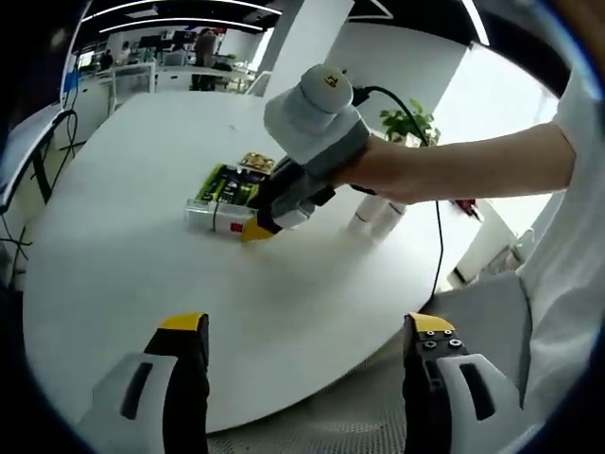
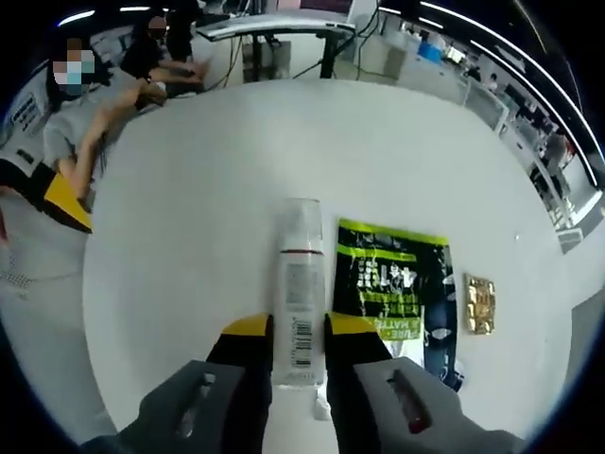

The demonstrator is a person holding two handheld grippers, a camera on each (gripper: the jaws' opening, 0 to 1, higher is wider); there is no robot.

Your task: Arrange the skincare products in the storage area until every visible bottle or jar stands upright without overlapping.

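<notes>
Currently: right gripper (image 2: 298,333) closed on lying white tube (image 2: 300,288); left gripper (image 1: 307,331) open, idle. Advice: pivot upright, seat flat.

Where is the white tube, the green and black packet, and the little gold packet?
white tube (image 2: 299,293): right gripper view, on its label, between the right tool's jaws.
green and black packet (image 2: 392,284): right gripper view, on its printed front.
gold packet (image 2: 479,303): right gripper view, on its middle.

A round white table (image 1: 123,255) stands in a bright open office with white columns (image 1: 307,38), desks (image 1: 142,74) and ceiling strip lights (image 1: 170,11).
</notes>
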